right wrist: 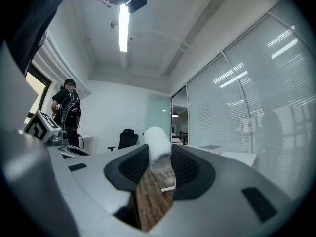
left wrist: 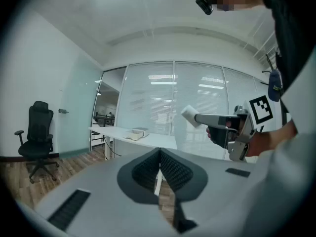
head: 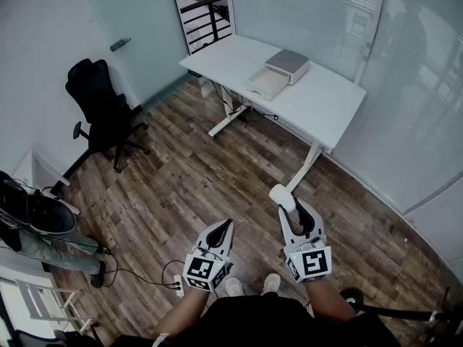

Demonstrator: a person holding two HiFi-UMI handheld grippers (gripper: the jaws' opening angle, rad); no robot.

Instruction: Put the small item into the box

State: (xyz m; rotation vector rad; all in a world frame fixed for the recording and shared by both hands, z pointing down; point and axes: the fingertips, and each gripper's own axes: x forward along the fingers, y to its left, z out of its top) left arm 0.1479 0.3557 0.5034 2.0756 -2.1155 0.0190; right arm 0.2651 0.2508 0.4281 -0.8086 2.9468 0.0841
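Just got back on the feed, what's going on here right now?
A person stands away from the white desk. The right hand-held gripper is clamped on a small white item; the left hand-held gripper is shut and empty. The open box sits on that desk, so the item is not yet in it.

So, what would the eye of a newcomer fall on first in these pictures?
First come the two tongs low in the head view: the right tongs pinch a white roll, while the left tongs are shut and empty. Beyond them, a white desk carries the box. A black chair stands at the left on the wood floor.
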